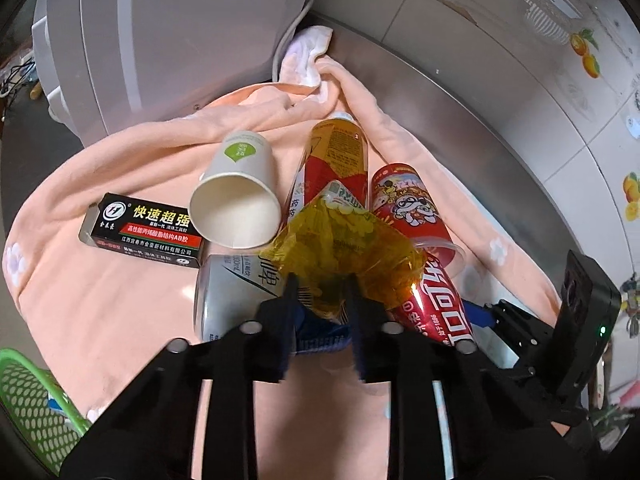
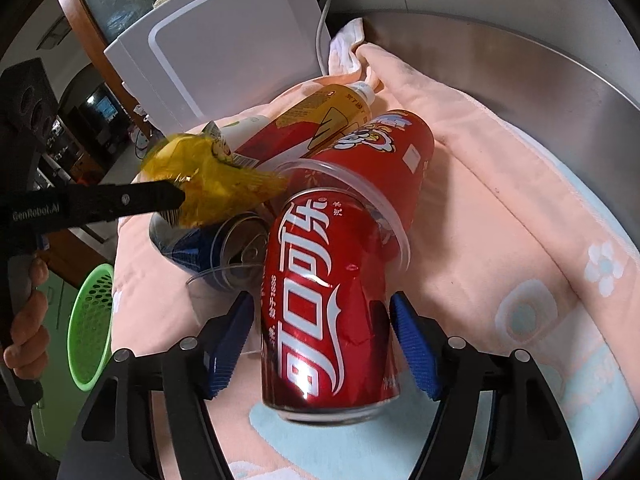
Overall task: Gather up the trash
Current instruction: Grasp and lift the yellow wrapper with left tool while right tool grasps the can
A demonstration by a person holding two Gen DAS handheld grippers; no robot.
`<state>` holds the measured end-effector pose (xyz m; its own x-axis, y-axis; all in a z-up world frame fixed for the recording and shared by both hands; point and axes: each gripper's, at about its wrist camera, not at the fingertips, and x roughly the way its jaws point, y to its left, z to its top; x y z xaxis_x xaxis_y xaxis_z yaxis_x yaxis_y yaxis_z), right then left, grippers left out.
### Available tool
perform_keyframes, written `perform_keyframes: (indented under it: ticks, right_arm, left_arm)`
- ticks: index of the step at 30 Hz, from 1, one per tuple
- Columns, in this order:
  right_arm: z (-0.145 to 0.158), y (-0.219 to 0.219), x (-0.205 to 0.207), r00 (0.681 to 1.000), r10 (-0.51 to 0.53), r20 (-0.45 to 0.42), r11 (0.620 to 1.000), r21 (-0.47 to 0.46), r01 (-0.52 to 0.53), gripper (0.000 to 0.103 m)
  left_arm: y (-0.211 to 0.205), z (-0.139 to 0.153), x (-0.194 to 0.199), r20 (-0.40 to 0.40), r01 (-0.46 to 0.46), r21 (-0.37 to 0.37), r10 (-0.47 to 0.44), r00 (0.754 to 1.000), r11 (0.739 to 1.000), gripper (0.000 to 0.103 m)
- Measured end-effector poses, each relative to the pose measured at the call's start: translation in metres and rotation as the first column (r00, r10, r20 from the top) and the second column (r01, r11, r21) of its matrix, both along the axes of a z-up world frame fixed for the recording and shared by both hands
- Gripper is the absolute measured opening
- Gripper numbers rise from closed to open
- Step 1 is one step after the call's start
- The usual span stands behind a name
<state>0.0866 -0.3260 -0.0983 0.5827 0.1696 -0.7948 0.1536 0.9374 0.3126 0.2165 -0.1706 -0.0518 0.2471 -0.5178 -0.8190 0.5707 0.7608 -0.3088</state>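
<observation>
My left gripper (image 1: pixel 322 284) is shut on a crumpled yellow wrapper (image 1: pixel 344 248), held just above the pile; from the right wrist view the left gripper (image 2: pixel 180 204) pinches the wrapper (image 2: pixel 216 176) sideways. My right gripper (image 2: pixel 320 300) has its blue pads (image 2: pixel 416 344) against both sides of a red cola can (image 2: pixel 324 300), base toward the camera. Around it lie a silver and blue beer can (image 1: pixel 236 296), a red snack cup (image 1: pixel 412 204), a yellow and red spray can (image 1: pixel 336 152), a white paper cup (image 1: pixel 236 200) and a black glue box (image 1: pixel 144 228).
Everything rests on a peach towel (image 1: pixel 120 320) spread over a steel counter (image 1: pixel 440 80). A white appliance (image 1: pixel 160 32) stands behind the pile. A green perforated basket (image 2: pixel 90 324) sits at the left edge, beside the hand (image 2: pixel 28 320) on the left gripper's handle.
</observation>
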Motion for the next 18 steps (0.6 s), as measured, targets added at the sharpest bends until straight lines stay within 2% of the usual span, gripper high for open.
perform_keyframes:
  ticks: [2,8,18]
  right_arm:
    - [-0.002,0.000,0.001,1.000,0.001,-0.005,1.000,0.002,0.000,0.063]
    - [0.001,0.003,-0.004,1.000,0.008,0.011,1.000,0.009,-0.008,0.061]
    - [0.026,0.011,-0.025,0.997,0.019,0.078,1.000,-0.023,-0.017,0.061]
  left_arm:
    - [0.001,0.000,0.000,0.002,0.005,-0.006,-0.005,1.000,1.000,0.013]
    - [0.003,0.004,-0.002,0.005,0.012,-0.025,-0.012,1.000,1.000,0.003]
    - [0.027,0.028,-0.018,0.040,-0.010,-0.067,0.013,0.999,0.998,0.002]
